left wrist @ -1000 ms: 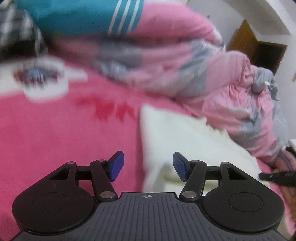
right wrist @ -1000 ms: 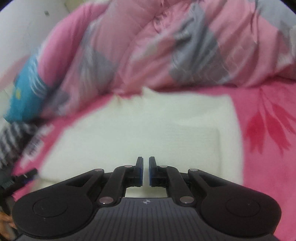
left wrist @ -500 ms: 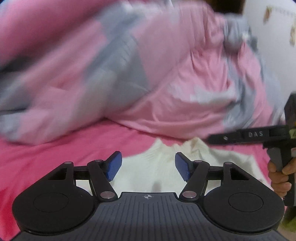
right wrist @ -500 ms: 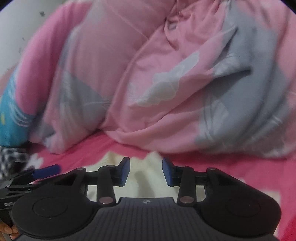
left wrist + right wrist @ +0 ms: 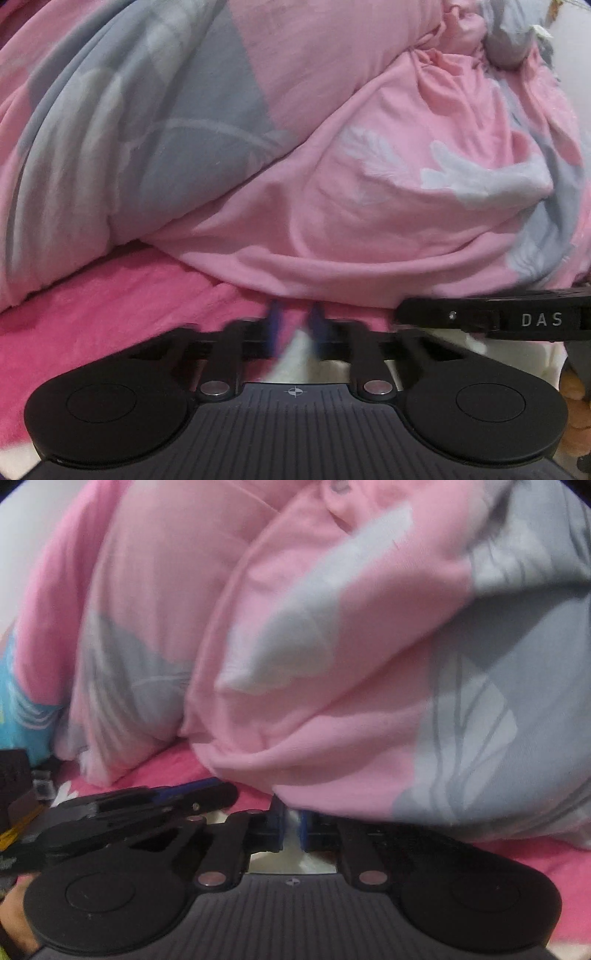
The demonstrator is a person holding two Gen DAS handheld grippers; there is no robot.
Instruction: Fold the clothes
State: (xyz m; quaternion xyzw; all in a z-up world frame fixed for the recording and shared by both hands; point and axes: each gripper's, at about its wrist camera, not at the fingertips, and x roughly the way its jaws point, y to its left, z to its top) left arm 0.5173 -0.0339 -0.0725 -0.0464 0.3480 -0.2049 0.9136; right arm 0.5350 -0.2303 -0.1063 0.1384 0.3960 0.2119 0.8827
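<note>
Left gripper (image 5: 295,325) pads motion-blurred, jaws just been closing, a sliver of white garment (image 5: 295,354) between them, the rest hidden under the gripper body. Right gripper (image 5: 291,825) tips tucked under the quilt (image 5: 332,701) edge, jaws just been closing on a white strip of the garment, so the pinch is only partly visible; in the left view that gripper is cut off by the frame's right edge. Blue cloth (image 5: 18,709) cut by the left edge; a hand (image 5: 14,919) barely shows at the corner.
</note>
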